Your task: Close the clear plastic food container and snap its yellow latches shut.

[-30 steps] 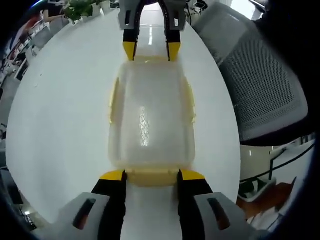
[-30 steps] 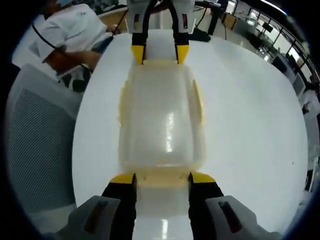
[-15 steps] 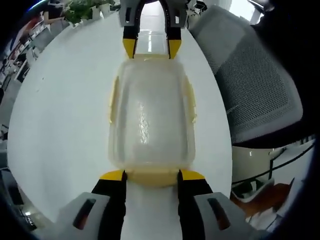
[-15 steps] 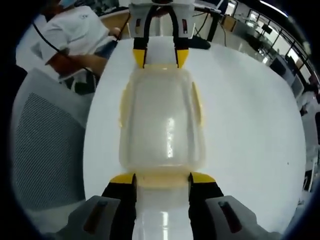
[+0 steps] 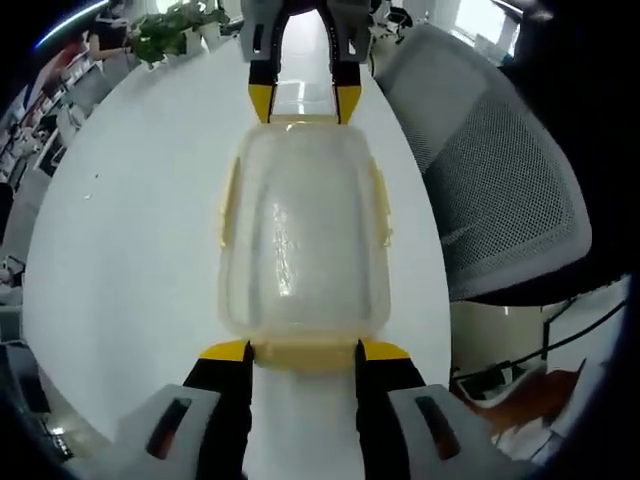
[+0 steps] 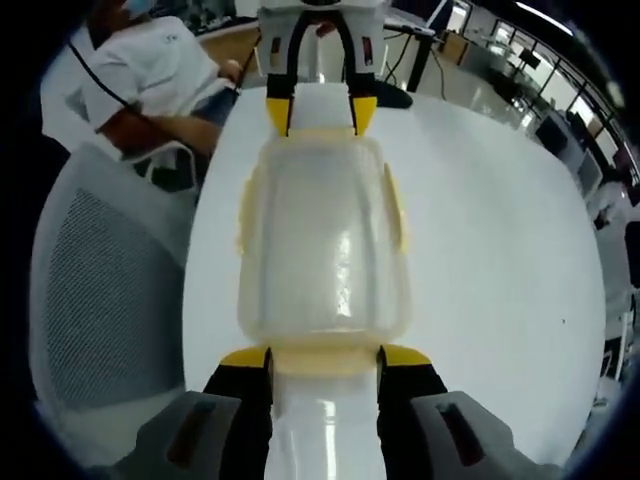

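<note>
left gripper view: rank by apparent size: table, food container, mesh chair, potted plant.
1. White table, largest.
2. Mesh chair and clear food container: look close in area, and the container sits nearer the camera, so no ranking.
3. Potted plant, smallest, though far off.

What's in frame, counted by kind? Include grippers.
Clear container: 1
Yellow latches: 4 (end latch, end latch, side latch, side latch)
Grippers: 2 (left gripper, right gripper)
Mesh chair: 1
White table: 1
Total: 9
</note>
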Motion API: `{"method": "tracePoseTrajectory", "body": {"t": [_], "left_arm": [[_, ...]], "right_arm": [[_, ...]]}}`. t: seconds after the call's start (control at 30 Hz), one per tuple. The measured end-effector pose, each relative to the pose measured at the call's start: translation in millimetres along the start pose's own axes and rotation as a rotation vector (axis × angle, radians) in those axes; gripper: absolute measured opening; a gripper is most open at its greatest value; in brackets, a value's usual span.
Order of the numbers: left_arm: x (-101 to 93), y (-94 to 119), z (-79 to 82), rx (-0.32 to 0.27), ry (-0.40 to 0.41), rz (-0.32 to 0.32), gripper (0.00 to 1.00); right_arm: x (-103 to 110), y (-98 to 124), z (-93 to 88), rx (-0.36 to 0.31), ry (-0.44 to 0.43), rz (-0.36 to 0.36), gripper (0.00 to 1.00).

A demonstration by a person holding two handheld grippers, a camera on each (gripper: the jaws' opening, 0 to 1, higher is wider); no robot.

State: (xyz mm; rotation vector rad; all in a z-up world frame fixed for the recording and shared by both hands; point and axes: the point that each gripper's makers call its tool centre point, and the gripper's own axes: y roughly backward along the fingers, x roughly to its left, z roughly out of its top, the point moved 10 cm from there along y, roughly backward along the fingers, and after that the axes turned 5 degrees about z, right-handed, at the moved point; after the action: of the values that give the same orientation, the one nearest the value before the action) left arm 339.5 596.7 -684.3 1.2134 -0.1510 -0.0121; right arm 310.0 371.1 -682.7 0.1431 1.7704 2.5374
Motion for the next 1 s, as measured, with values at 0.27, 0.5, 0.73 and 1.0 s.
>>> {"method": "tracePoseTrajectory", "body": {"t": [0.27, 0.5, 0.73, 1.0], "left_arm": [[-0.6, 8, 5.7, -0.016, -0.001, 0.015, 0.39], [2.3, 15, 9.4, -0.029, 0.008, -0.001, 0.39], [3.5, 20, 13.6, -0.026, 0.019, -0.023, 0.39], [4.5, 19, 15.8, -0.035, 0.026, -0.020, 0.39]], "right_arm": [[2, 11, 0.9, 0.013, 0.008, -0.013, 0.39], [1, 22, 3.2, 0.014, 0.012, -0.009, 0.39], [0, 25, 3.6, 0.026, 0.016, -0.005, 0.39], [-3, 29, 1.9, 0.037, 0.018, 0.005, 0.39]]}}
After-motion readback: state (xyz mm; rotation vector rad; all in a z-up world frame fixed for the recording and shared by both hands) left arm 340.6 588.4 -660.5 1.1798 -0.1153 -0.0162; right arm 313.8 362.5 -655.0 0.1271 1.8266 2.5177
